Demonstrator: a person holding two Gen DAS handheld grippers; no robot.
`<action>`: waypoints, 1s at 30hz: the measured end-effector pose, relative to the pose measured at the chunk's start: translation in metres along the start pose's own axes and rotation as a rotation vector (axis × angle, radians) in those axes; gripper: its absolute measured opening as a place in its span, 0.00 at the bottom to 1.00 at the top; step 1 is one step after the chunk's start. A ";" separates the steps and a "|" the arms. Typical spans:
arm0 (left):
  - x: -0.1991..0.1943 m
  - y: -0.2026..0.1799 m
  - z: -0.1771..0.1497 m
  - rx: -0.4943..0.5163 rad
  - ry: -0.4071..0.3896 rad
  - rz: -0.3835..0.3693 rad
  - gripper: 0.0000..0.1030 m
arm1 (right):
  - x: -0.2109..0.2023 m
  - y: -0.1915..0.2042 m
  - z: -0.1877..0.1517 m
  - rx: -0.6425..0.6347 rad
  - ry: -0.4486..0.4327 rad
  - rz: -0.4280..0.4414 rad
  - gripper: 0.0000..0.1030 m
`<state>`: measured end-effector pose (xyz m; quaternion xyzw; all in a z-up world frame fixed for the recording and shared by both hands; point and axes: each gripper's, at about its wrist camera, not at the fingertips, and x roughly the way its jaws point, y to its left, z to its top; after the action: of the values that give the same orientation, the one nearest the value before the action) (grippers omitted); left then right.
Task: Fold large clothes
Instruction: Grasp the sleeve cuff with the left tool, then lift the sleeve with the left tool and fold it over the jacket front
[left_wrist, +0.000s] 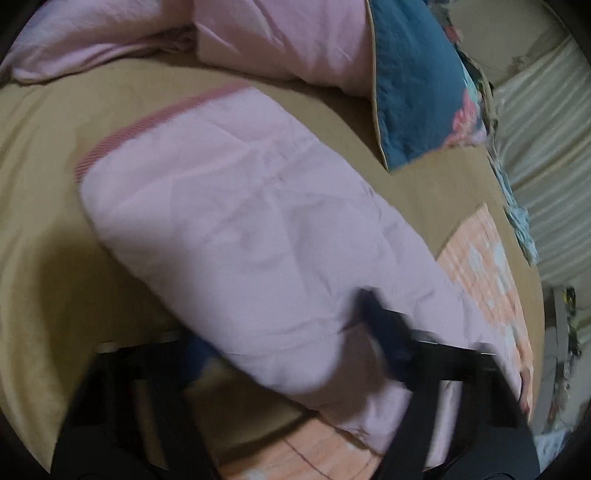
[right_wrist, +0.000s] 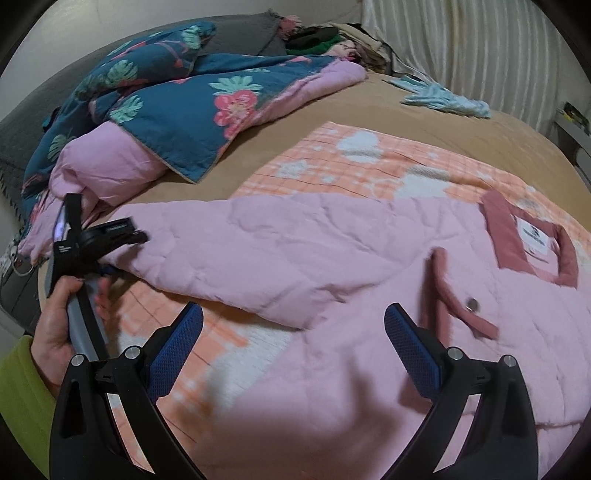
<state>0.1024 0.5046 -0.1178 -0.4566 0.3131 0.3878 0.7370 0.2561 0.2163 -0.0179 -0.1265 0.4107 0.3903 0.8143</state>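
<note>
A puffy pink jacket (right_wrist: 369, 258) lies spread on an orange checked blanket (right_wrist: 351, 166), its dark pink collar and label (right_wrist: 532, 236) at the right. Its sleeve (left_wrist: 240, 221) stretches away from my left gripper (left_wrist: 284, 325) to a ribbed cuff (left_wrist: 147, 122). The picture is blurred, but the sleeve fills the gap between the jaws, bunched against both fingers. In the right wrist view the left gripper (right_wrist: 125, 234) sits at the sleeve's (right_wrist: 240, 251) left end, held by a hand (right_wrist: 55, 325). My right gripper (right_wrist: 293, 310) hangs open over the jacket's body, nothing between its pads.
A tan sheet (right_wrist: 332, 107) covers the bed. A blue floral quilt (right_wrist: 166, 103) with pink lining is heaped at the back left, its corner (left_wrist: 413, 81) beyond the sleeve. A pale blue cloth (right_wrist: 443, 98) lies near the far edge by a white curtain (right_wrist: 461, 44).
</note>
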 end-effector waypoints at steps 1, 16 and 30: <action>-0.003 0.000 0.002 -0.004 -0.006 -0.020 0.26 | -0.004 -0.007 -0.002 0.013 -0.004 -0.005 0.95; -0.122 -0.060 -0.005 0.143 -0.243 -0.240 0.09 | -0.082 -0.093 -0.023 0.144 -0.110 -0.128 0.95; -0.218 -0.146 -0.058 0.356 -0.368 -0.373 0.09 | -0.154 -0.140 -0.048 0.165 -0.166 -0.203 0.95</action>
<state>0.1115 0.3477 0.1002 -0.2921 0.1483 0.2613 0.9080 0.2774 0.0162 0.0541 -0.0675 0.3578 0.2802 0.8882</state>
